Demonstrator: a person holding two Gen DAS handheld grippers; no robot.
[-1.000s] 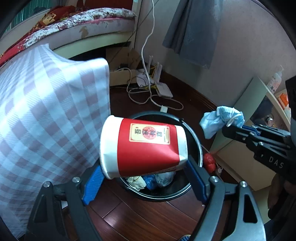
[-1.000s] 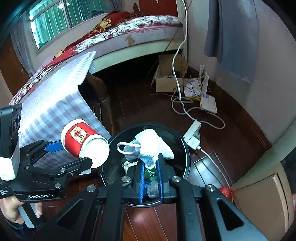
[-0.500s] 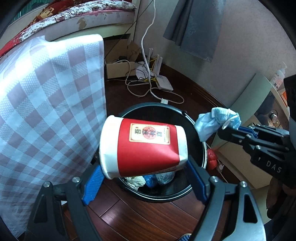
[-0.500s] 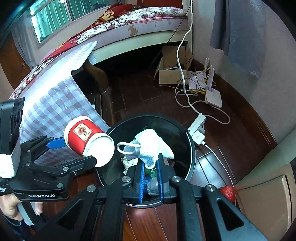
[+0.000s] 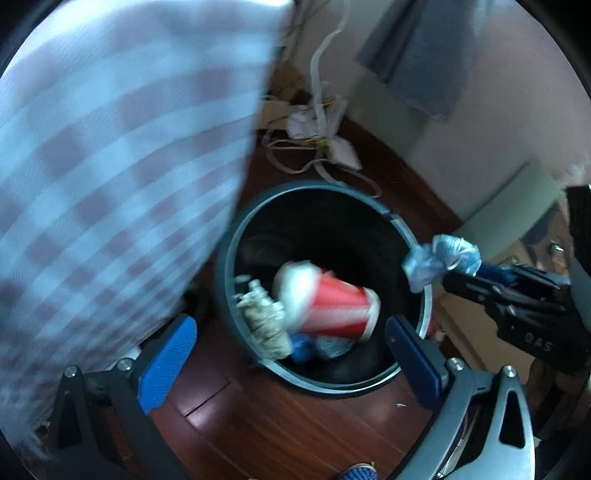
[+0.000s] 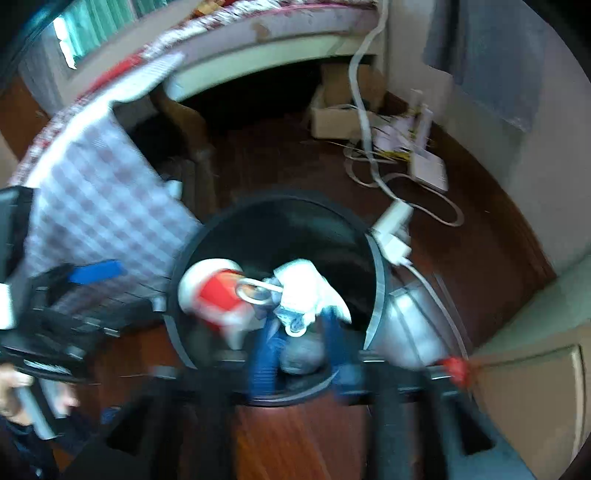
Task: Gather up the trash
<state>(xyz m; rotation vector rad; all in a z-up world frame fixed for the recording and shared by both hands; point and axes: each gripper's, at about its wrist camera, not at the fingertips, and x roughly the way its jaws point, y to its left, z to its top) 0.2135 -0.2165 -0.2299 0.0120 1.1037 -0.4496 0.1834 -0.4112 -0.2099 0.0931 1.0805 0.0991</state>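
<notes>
A red and white paper cup [image 5: 332,306] lies inside the round black trash bin [image 5: 369,206], on other trash; it also shows in the right wrist view [image 6: 218,291]. My left gripper [image 5: 291,354] is open and empty above the bin's near rim. My right gripper [image 6: 299,350] holds a crumpled white face mask [image 6: 306,288] over the bin [image 6: 280,210]; the frame is blurred, and its jaws look slightly parted. In the left wrist view the mask [image 5: 439,258] hangs from the right gripper's tips at the bin's right rim.
A purple checked tablecloth [image 5: 110,166] hangs at the left, close to the bin. White cables and a power strip [image 6: 391,236] lie on the dark wood floor behind the bin. A cabinet [image 6: 535,387] stands at the right. A bed [image 6: 258,33] is at the back.
My left gripper has opened and the paper cup has dropped into the bin. Both grippers have moved closer over the bin. The mask stays at the right gripper's tips.
</notes>
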